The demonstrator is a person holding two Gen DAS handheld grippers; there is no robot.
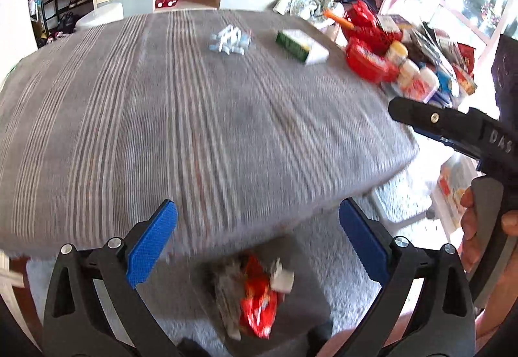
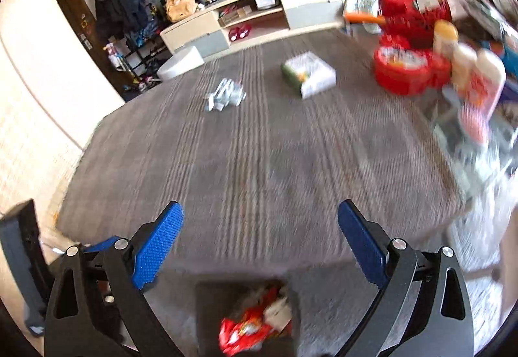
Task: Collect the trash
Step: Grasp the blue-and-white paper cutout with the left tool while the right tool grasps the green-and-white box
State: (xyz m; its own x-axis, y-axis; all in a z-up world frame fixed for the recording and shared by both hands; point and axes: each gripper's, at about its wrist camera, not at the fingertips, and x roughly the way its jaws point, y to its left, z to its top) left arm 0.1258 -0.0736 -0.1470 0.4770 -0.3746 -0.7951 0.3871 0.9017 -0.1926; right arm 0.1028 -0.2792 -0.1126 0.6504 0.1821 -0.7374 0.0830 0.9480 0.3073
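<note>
Grey striped cloth covers a large table (image 1: 162, 117) that fills both wrist views, its near edge overhanging a pale shaggy rug (image 1: 382, 195). Below that edge stands one dark grey bin (image 1: 291, 308), and inside it lie one red crumpled wrapper (image 1: 259, 298), a small white scrap (image 1: 282, 277) and some greyish crumpled trash, too blurred to count. On the cloth, toward the far side, sit two loose items well apart from each other: one white-and-green box (image 1: 302, 46) and, to its left, one crumpled bluish-white wrapper (image 1: 230, 40). At the table's right end a crowded cluster of red tubs (image 2: 404, 68) and white bottles (image 2: 485, 78) is too smeared by motion to number. The left gripper (image 1: 257, 229) hangs above the bin with its two blue pads spread wide and nothing between them. The right gripper (image 2: 259, 229) is likewise spread wide and holds nothing, poised over the table edge and bin; from the left view its black body (image 1: 459, 130) shows at right, held in a hand (image 1: 485, 227).
</note>
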